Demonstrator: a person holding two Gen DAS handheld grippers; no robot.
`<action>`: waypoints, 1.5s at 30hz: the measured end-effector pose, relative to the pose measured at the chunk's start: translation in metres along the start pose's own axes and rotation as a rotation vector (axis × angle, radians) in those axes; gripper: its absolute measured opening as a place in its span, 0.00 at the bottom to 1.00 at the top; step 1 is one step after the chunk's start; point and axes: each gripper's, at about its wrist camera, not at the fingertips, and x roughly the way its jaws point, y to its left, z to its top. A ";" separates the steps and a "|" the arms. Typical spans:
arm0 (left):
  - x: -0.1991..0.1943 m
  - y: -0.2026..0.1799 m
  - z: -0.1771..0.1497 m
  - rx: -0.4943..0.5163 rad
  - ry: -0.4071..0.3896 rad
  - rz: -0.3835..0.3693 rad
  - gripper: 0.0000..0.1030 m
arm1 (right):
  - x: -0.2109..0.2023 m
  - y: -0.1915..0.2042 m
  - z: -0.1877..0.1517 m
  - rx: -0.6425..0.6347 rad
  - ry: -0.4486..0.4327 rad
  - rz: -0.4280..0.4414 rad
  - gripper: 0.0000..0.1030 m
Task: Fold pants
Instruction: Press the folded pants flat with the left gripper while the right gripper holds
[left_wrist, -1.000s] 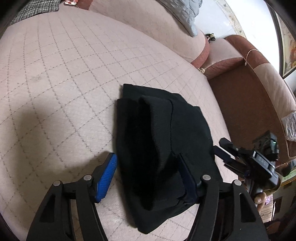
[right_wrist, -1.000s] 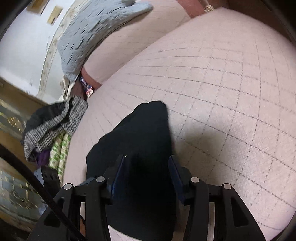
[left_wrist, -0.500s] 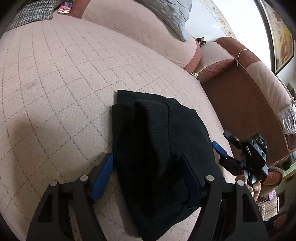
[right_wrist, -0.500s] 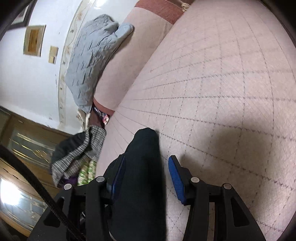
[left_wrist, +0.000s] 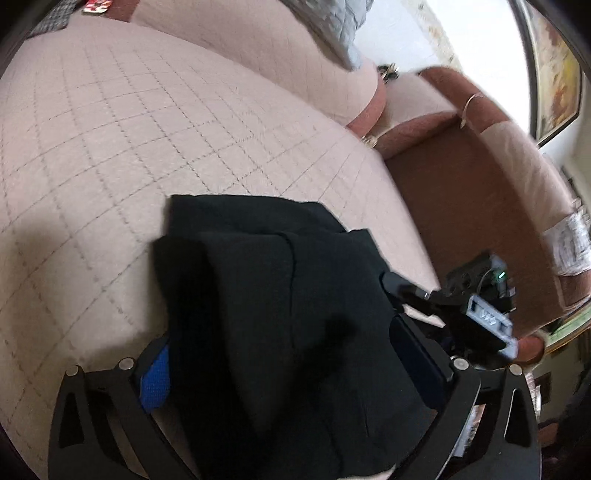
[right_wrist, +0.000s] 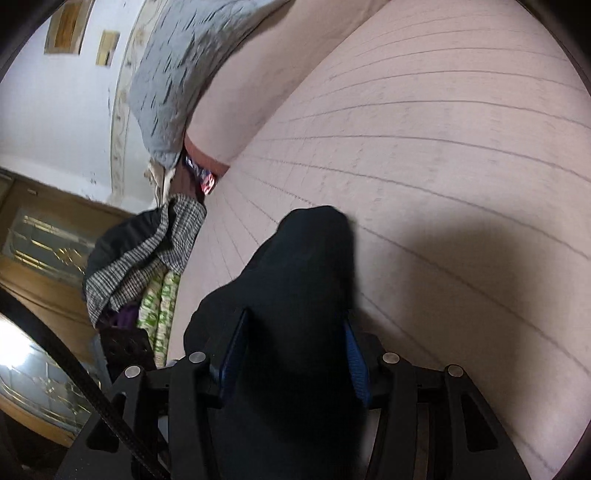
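The black pants lie folded into a thick bundle on the quilted pink sofa seat. My left gripper is open wide, its blue-padded fingers on either side of the bundle's near end. The right gripper shows in the left wrist view at the bundle's right edge. In the right wrist view the right gripper straddles the pants, with the cloth filling the gap between the fingers; its jaws stand apart and I cannot tell whether they are pressing the cloth.
A grey quilted cushion leans on the backrest. A pile of checked and green clothes sits at the seat's end. A brown sofa section lies to the right.
Both grippers have moved forward over the bundle. The pants now fill the gap between the right fingers, and the left fingers reach further along the bundle's sides.
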 end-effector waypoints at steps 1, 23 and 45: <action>0.002 -0.003 0.000 0.010 0.011 0.018 0.60 | 0.005 0.004 0.002 -0.007 0.010 -0.008 0.54; 0.002 0.057 0.078 -0.120 -0.028 0.116 0.51 | 0.058 0.083 0.068 -0.163 -0.021 -0.274 0.30; -0.020 -0.003 0.034 0.145 -0.101 0.268 0.55 | 0.040 0.125 0.019 -0.434 -0.036 -0.360 0.34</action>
